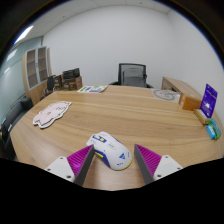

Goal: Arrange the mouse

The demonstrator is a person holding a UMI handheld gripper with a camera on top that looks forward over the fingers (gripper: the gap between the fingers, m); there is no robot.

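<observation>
A white mouse (109, 150) with yellow and blue markings lies on the wooden table (120, 110), between my two fingers and slightly ahead of them. My gripper (113, 162) is open. The left magenta pad (80, 158) is close beside the mouse's left side. The right pad (148, 158) stands apart from it with a clear gap. The mouse rests on the table, angled with its front toward the far left.
A pink-and-white flat object (52, 114) lies at the table's left. A purple box (209, 98) and a teal object (212, 129) stand at the right. A black chair (131, 74) is behind the table. Papers (92, 89) and a round object (166, 95) lie farther back.
</observation>
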